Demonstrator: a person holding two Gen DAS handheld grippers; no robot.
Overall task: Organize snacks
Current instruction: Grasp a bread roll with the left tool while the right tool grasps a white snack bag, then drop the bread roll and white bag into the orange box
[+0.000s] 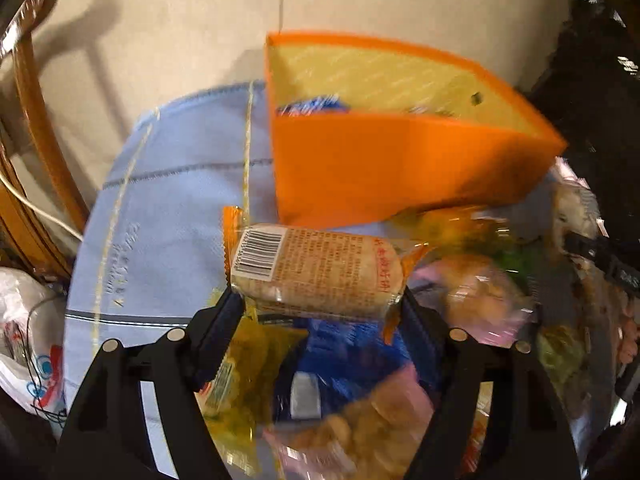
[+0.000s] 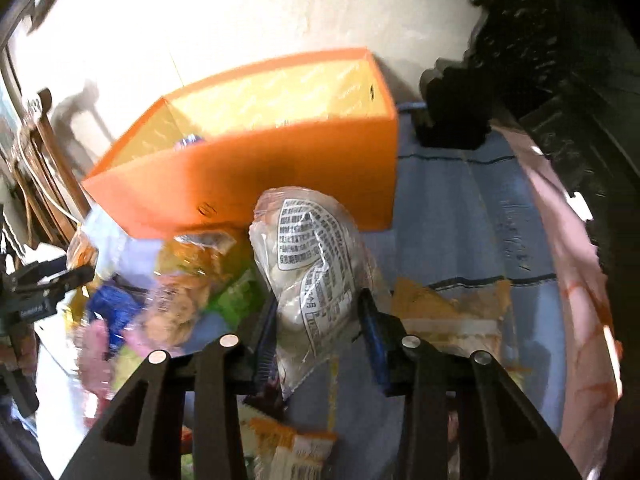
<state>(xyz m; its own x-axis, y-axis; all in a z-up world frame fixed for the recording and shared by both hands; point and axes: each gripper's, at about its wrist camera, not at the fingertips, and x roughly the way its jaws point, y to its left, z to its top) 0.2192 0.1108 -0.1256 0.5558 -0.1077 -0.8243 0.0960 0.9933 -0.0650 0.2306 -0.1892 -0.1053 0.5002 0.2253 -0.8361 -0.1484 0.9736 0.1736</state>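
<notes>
My left gripper (image 1: pixel 320 300) is shut on an orange-edged biscuit packet (image 1: pixel 316 268) with a barcode, held lifted above a pile of snack packets (image 1: pixel 344 392). The orange box (image 1: pixel 400 168) stands just beyond it, open at the top, with a blue packet (image 1: pixel 316 105) inside. My right gripper (image 2: pixel 316 312) is shut on a clear bag of white snacks (image 2: pixel 312 264) with a printed label, held in front of the same orange box (image 2: pixel 280 168). The left gripper (image 2: pixel 52 284) shows at the left edge of the right wrist view.
A light blue cloth (image 1: pixel 176 208) covers the table. Loose snack packets (image 2: pixel 180 292) lie between the grippers, and an orange-brown packet (image 2: pixel 452 312) lies right of the right gripper. A wooden chair (image 1: pixel 32 128) stands left. Dark objects (image 2: pixel 452 120) stand beside the box.
</notes>
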